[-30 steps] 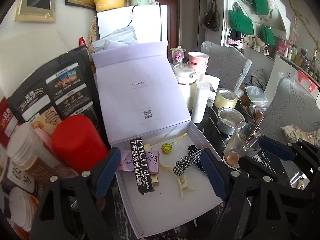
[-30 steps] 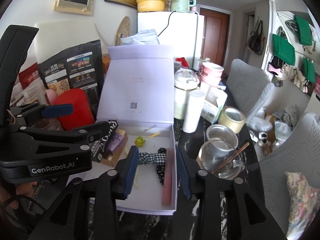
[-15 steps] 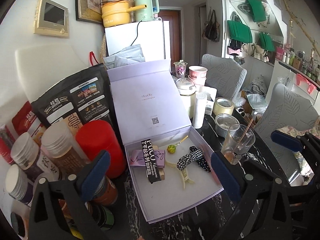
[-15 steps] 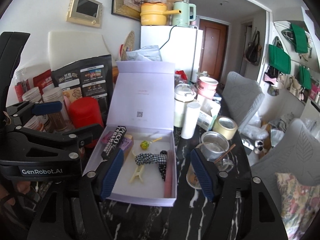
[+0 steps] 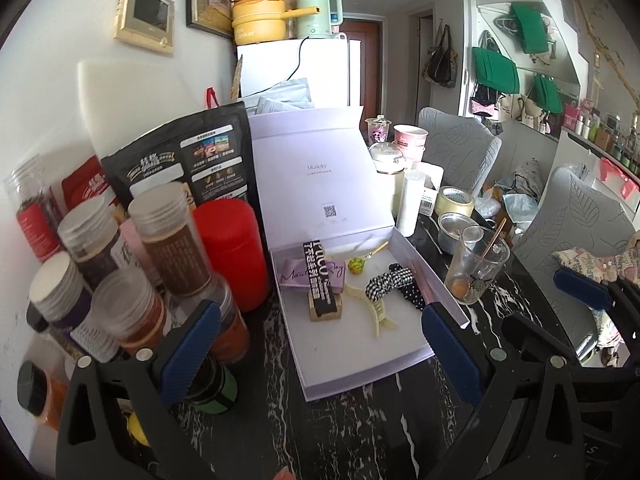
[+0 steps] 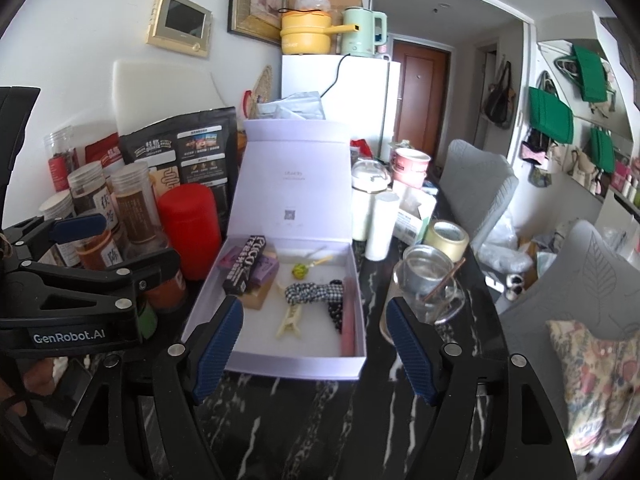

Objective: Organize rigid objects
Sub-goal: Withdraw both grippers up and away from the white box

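Observation:
An open lavender box (image 5: 360,376) (image 6: 280,372) sits on the black marble table with its lid upright. Inside lie a black stick-shaped pack (image 5: 322,280) (image 6: 244,264) over a lilac card (image 5: 294,274), a small tan box (image 5: 326,314), a green lollipop (image 5: 355,265) (image 6: 300,270), a cream hair claw (image 5: 378,314) (image 6: 290,320), a checked hair tie (image 5: 384,282) (image 6: 312,292) and a pink strip (image 6: 349,320). My left gripper (image 5: 322,354) hangs open before the box's near edge, holding nothing. My right gripper (image 6: 314,346) is also open and empty, short of the box front.
Left of the box stand a red canister (image 5: 230,252), several lidded jars (image 5: 168,240) and a black pouch (image 5: 188,156). To its right are a glass cup with a stick (image 5: 474,270), a steel cup (image 5: 454,230), a tape roll (image 5: 456,202) and a white cylinder (image 5: 408,208). Grey chairs (image 6: 480,184) lie beyond.
Both grippers have drawn back from the box and their jaws have spread wider. The items in the box lie as before.

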Demonstrator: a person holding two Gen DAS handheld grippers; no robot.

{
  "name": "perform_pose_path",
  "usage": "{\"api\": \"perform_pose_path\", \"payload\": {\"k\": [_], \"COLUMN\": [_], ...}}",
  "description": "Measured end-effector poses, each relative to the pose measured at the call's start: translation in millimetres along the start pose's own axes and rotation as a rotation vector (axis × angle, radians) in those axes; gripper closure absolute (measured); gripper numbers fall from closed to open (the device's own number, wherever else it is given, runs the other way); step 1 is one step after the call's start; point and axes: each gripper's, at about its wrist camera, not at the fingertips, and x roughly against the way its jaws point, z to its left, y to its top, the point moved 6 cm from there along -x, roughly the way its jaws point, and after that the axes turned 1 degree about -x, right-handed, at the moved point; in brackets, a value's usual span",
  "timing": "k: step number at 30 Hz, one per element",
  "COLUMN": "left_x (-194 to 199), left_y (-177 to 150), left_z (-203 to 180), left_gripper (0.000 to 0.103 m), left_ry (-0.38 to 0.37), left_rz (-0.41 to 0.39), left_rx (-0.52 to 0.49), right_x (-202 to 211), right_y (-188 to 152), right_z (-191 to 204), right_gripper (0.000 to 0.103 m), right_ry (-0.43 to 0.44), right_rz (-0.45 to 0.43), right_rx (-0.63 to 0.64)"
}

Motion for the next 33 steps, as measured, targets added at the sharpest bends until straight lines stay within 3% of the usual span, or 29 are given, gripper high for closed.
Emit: {"api": "perform_pose_path", "payload": {"k": [15, 33], "left_x": [12.4, 19.9], "left_y": [-49.8, -59.7], "left_z": [7.5, 2.7], "left_gripper": [0.001, 0.001], "left_ry": [0.019, 0.026], "left_rz": [0.022, 0.029], "left_rx": [0.03, 0.023], "right_x": [15.3, 24.3], "right_y": [-39.3, -45.0], "right_z": [13.8, 9.4], "right_gripper": [0.028, 0.028], "right_ry": [-0.005, -0.015], "right_rz": [0.01, -0.001], "right_rx": [0.003, -0.013]}}
